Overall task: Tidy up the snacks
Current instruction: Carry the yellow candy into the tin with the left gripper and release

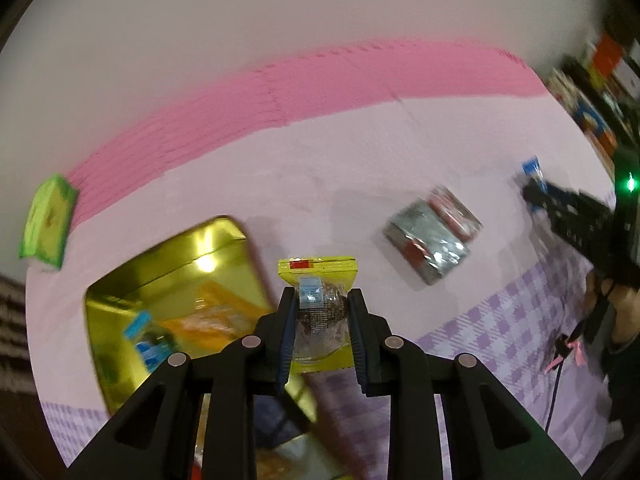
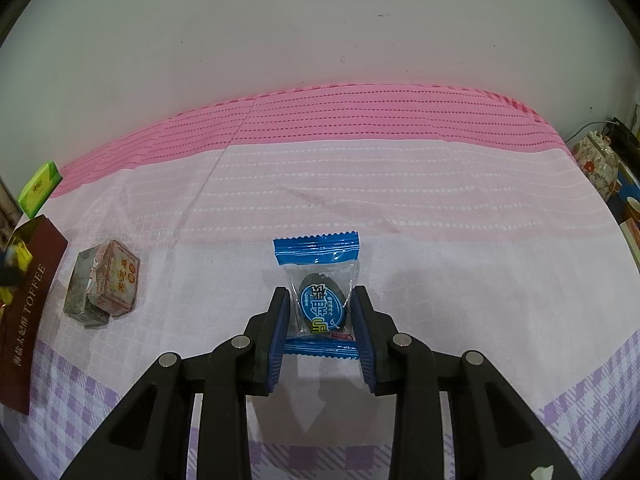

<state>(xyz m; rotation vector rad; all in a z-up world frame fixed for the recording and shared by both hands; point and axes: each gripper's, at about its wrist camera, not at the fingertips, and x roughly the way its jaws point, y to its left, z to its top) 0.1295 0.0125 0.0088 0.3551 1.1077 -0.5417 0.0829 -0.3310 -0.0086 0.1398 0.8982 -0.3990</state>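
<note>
- Tabletop (image 2: 440,208) — covered by a cloth, deep pink band along the far edge, pale pink middle, lilac check toward the bottom of both frames. Soft, slightly creased; a flat packet lying on it leaves little edge to get under.
- Room: plain pale wall fills the upper half of both views. Cluttered shelves at the upper right of the left wrist view, blurred; a floral pot (image 2: 598,166) at the right edge of the right wrist view.
- Gold tin (image 1: 224,256), lower left of the left wrist view, open, with orange and blue packets inside. Judged to be the collecting container. Its dark red lid (image 2: 30,312), printed TOFFEE, stands at the left edge of the right wrist view.
- Foil-wrapped blocks (image 2: 104,284), two together, left of centre in the right view. Stiff-looking, boxy, best gripped across the flat sides.
- Green pack (image 2: 38,186), far upper left, well apart from the rest.
- Left gripper (image 1: 322,312): fingers closed narrow on the yellow packet (image 1: 318,270), held up just right of the tin. Clear window shows a dark round sweet. Light, crinkly, probably slippery — hold across the bulge, not the flat seal.
- Right gripper (image 2: 320,312): fingers at either side of the blue packet (image 2: 318,276), touching its film; packet centre frame. Cannot tell whether it is lifted or still resting on the cloth. Same handling: light, slick wrapper, firm core at mid-body.
</note>
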